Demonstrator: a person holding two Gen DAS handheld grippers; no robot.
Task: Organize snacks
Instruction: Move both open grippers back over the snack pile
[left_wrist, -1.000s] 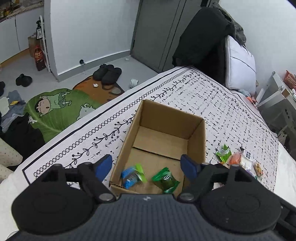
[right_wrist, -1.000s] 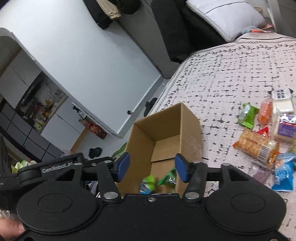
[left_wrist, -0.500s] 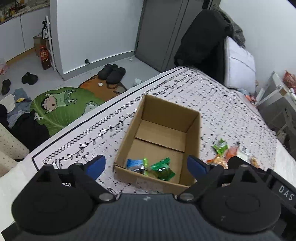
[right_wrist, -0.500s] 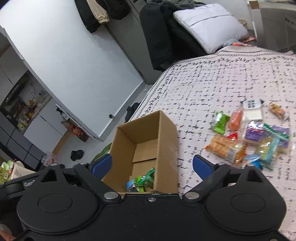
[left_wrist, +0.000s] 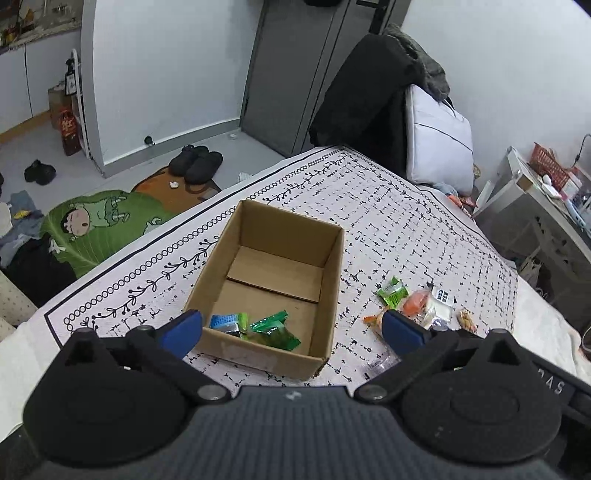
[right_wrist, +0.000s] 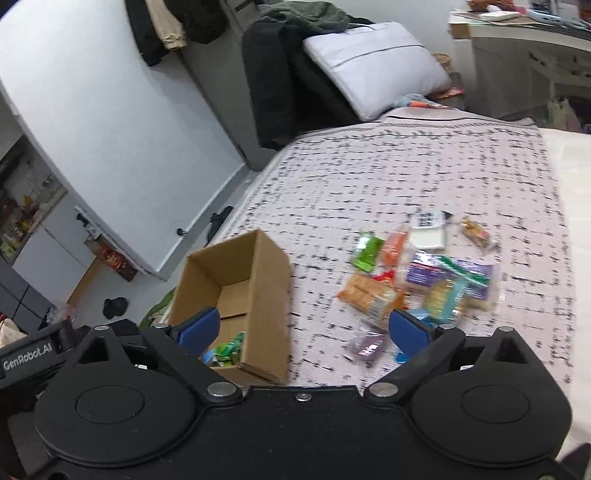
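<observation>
An open cardboard box (left_wrist: 334, 258) (right_wrist: 269, 280) sits on the patterned bedspread (left_wrist: 406, 221). Inside it, at the near end, lie a blue packet (left_wrist: 225, 322) and green packets (left_wrist: 275, 332) (right_wrist: 229, 349). A heap of loose snacks lies right of the box: a green packet (left_wrist: 392, 291) (right_wrist: 366, 251), an orange one (left_wrist: 415, 301) (right_wrist: 395, 247), a white one (left_wrist: 439, 301) (right_wrist: 428, 230), a biscuit pack (right_wrist: 369, 295) and a purple bag (right_wrist: 448, 275). My left gripper (left_wrist: 291, 334) hangs open above the box's near end. My right gripper (right_wrist: 303, 328) is open too, between box and heap, holding nothing.
A white pillow (left_wrist: 436, 144) (right_wrist: 373, 59) and dark clothes (left_wrist: 365, 92) rest at the head of the bed. Left of the bed on the floor lie a green cartoon mat (left_wrist: 96, 225) and black slippers (left_wrist: 197, 162). A white desk (left_wrist: 543, 210) stands right of the bed.
Both grippers have opened wider and pulled back and up from the box. The right gripper has swung to the right, bringing the snack heap into fuller view.
</observation>
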